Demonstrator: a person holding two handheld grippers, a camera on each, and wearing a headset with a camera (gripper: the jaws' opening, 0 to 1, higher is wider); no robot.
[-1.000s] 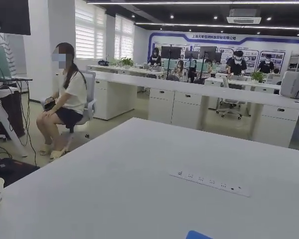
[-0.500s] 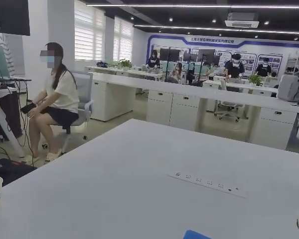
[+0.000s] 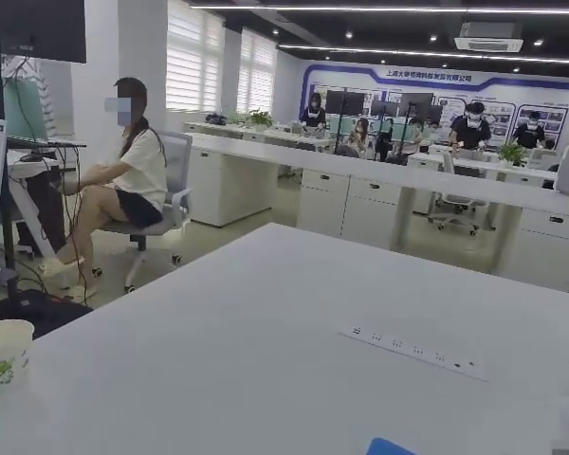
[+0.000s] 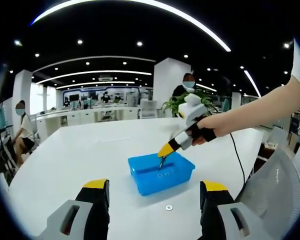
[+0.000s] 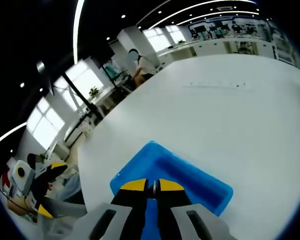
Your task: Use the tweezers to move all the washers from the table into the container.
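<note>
The right gripper (image 4: 166, 148), jaws clamped narrow on slim metal tweezers (image 4: 161, 161), holds their tip inside the blue plastic container (image 4: 145, 185) mid-way across the white worktop (image 4: 80, 155); one small silver washer (image 4: 168, 207) lies just outside its near wall, toward the worktop's near edge, between the wide-open jaws of the left gripper (image 4: 155, 185)

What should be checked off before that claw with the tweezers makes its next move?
1. Right claw grips the tweezers: ok, shut on them.
2. Tweezer tip is over the blue container: ok.
3. Tweezers have let go of their washer: cannot tell, the tip is too small to read.
4. Every washer is off the table: not ok, one washer lies in front of the container.
5. Left claw is free: ok, open and holding nothing.
6. Head view is on the work: not ok, it looks across the table into the room.
</note>
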